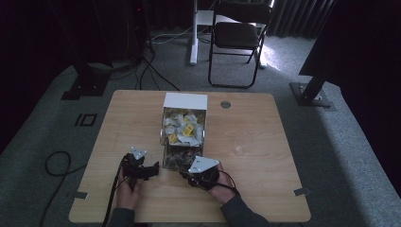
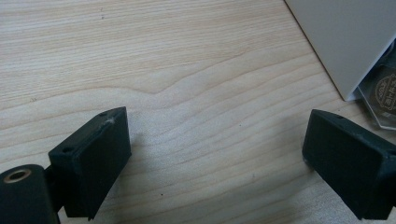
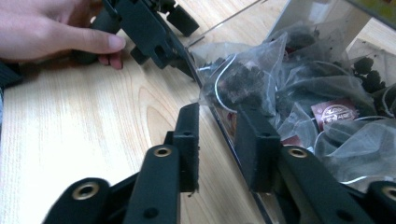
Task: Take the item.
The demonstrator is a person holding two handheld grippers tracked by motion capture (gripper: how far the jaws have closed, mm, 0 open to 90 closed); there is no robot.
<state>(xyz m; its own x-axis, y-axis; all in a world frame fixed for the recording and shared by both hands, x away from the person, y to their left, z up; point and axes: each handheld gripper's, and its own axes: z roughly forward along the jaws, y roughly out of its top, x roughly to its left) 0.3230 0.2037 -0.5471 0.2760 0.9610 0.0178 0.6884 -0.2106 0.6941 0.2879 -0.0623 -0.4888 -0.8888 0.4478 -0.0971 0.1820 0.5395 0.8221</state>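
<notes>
Tea bag box [image 1: 183, 130] | label writing unreadable | right gripper [image 3: 219, 128] fingers astride clear wall, not pressing | left gripper [image 2: 215, 154] fingers open

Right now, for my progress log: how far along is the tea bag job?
Done: little that shows; the table holds no bag outside the box. In hand: the right gripper straddles the box's clear wall, jaws apart, a tea bag just past its tips. The left gripper waits open beside the box. Left: probably gripping a bag and lifting it out.
</notes>
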